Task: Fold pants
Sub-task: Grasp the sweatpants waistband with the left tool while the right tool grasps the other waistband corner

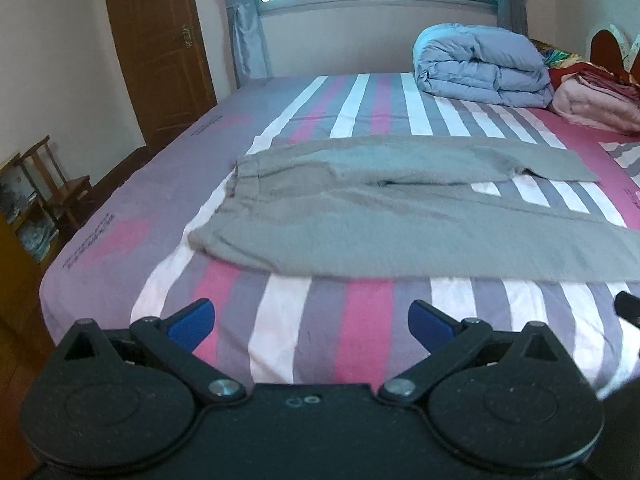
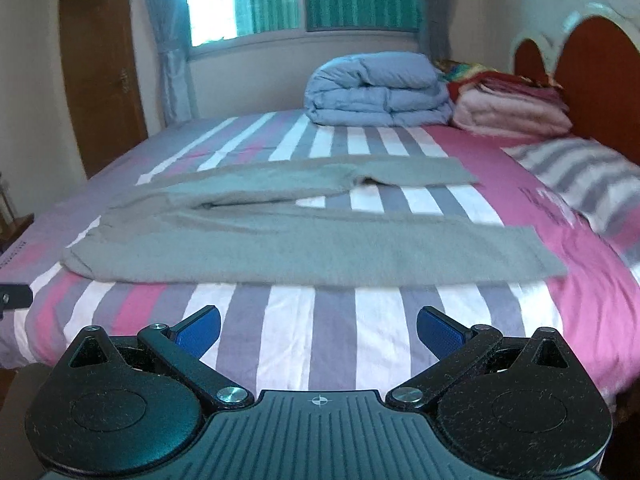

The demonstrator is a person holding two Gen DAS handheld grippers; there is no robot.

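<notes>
Grey pants (image 1: 360,216) lie flat across the striped bed, waistband at the left, both legs spread apart toward the right. The right wrist view shows the same pants (image 2: 280,248) with the near leg ending at the right. My left gripper (image 1: 311,322) hovers open over the bed's near edge, short of the pants, blue pads wide apart and nothing between them. My right gripper (image 2: 319,330) is likewise open and empty, just in front of the near leg. A dark bit of the other gripper shows at each view's side edge.
A folded blue duvet (image 2: 378,90) and a pink blanket stack (image 2: 512,114) sit at the far side of the bed (image 2: 340,320). A striped pillow (image 2: 580,176) lies by the wooden headboard (image 2: 592,76). A wooden chair (image 1: 56,184) and door (image 1: 156,48) stand left.
</notes>
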